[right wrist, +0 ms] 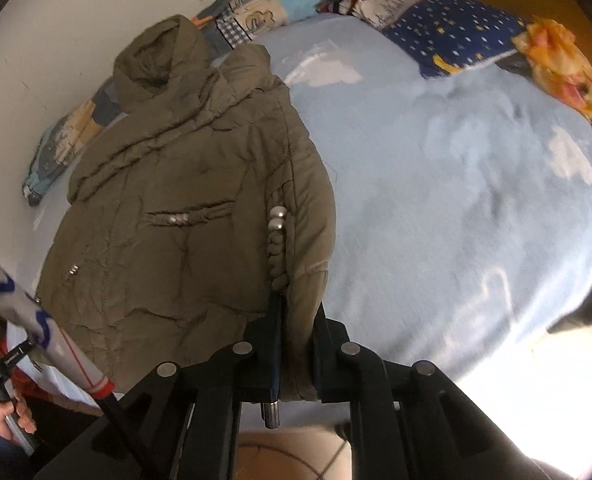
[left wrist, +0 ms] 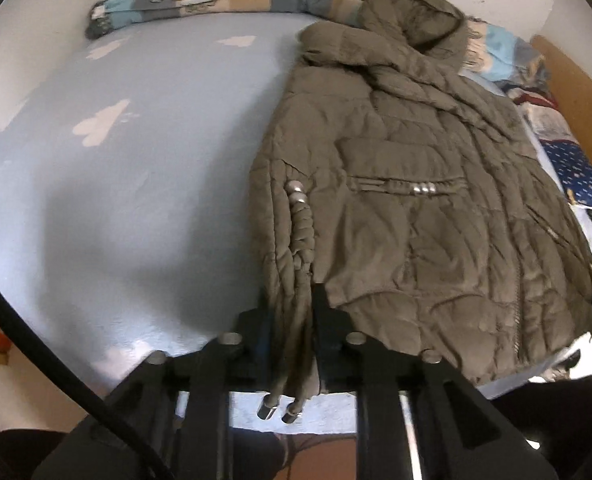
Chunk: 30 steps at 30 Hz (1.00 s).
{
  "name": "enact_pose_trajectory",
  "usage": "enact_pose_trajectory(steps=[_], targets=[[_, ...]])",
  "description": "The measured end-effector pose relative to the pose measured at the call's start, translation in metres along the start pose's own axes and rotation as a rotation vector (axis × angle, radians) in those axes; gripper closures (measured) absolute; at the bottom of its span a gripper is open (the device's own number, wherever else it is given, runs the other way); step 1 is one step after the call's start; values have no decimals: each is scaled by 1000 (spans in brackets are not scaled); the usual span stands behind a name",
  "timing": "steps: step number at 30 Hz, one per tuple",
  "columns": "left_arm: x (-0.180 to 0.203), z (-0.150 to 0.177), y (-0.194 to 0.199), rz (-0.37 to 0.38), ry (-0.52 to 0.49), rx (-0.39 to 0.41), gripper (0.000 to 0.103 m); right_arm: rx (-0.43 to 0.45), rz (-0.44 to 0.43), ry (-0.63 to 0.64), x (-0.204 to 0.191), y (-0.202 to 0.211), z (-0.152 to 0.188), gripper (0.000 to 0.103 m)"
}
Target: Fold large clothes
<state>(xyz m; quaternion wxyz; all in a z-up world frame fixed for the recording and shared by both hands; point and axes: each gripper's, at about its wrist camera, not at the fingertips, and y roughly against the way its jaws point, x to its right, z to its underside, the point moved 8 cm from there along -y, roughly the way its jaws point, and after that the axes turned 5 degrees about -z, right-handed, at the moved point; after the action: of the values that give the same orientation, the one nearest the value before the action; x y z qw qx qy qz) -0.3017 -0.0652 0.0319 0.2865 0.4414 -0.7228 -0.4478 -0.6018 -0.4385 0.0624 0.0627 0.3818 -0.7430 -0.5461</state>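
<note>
The left gripper (left wrist: 291, 300) pinches the coat's (left wrist: 408, 208) bottom edge and cords. The right gripper (right wrist: 296, 316) pinches the hem too. The coat lies flat on the blue bed (right wrist: 456, 200), hood by the blanket (left wrist: 199, 0).

Both grippers look alike: matte black plastic linkage arms w/ round silver pivot pins, left gripper (left wrist: 291, 308) w/ a thick black cable running off at lower left. Right gripper (right wrist: 298, 316) shows a blue strip on one inner pad. Right view, lower left: a hand (right wrist: 13, 416) below a white sleeve (right wrist: 43, 328) w/ blue & red lines.
</note>
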Motion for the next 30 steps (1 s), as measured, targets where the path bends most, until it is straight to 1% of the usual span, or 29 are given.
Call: enact_pose_trajectory(steps=[1,2,3,4,5,6,7,8,9,10,11,12,13,14,16,17,19,21,23,24,25,26,27,30], targets=[[-3,-5,4,-38,-2,28,64,-10,-2,-16,3,-1,4,85],[-6,-11,12,-75,-7,66,58,-13,-1,-34,6,-2,5,83],[-7,-14,21,-98,-7,102,45,-14,14,-42,9,-1,4,78],[-8,-20,32,-120,-3,150,36,-4,45,-50,13,5,0,72],[-9,-27,45,-136,0,206,35,20,69,-50,14,13,-3,68],[-6,-35,61,-151,-3,275,34,65,105,-41,15,26,-8,59],[-1,-41,70,-161,-15,318,30,108,139,-31,14,38,-12,47],[10,-46,76,-162,-40,343,27,169,171,-16,12,55,-20,43],[22,-50,77,-158,-63,349,26,210,174,3,7,65,-27,42],[36,-53,75,-146,-87,345,26,240,159,35,-3,72,-35,42],[46,-53,73,-132,-98,339,26,246,124,77,-16,74,-41,42],[63,-52,69,-107,-121,333,26,238,94,100,-29,71,-45,42],[81,-52,62,-93,-155,327,26,220,51,123,-47,64,-48,42],[93,-51,56,-101,-181,316,26,205,21,140,-60,57,-49,42],[117,-46,35,-104,-234,275,26,140,-33,180,-90,28,-46,42],[127,-43,26,-109,-248,262,26,119,-36,189,-97,16,-44,42],[136,-34,3,-146,-288,212,26,69,-32,208,-108,-11,-38,42],[135,-23,-15,-157,-295,158,26,14,-1,199,-101,-36,-27,42],[131,-13,-36,-153,-290,72,26,-47,15,177,-88,-54,-13,42],[128,-11,-37,-147,-280,68,26,-72,21,164,-83,-61,-9,42],[127,-12,-35,-150,-271,82,26,-95,10,149,-77,-68,-5,42],[128,-15,-29,-162,-275,101,26,-100,4,143,-75,-69,-6,42],[129,-18,-23,-167,-280,120,26,-95,-3,136,-75,-66,-8,42],[136,-33,12,-168,-282,233,26,-37,-37,132,-82,-47,-18,42]])
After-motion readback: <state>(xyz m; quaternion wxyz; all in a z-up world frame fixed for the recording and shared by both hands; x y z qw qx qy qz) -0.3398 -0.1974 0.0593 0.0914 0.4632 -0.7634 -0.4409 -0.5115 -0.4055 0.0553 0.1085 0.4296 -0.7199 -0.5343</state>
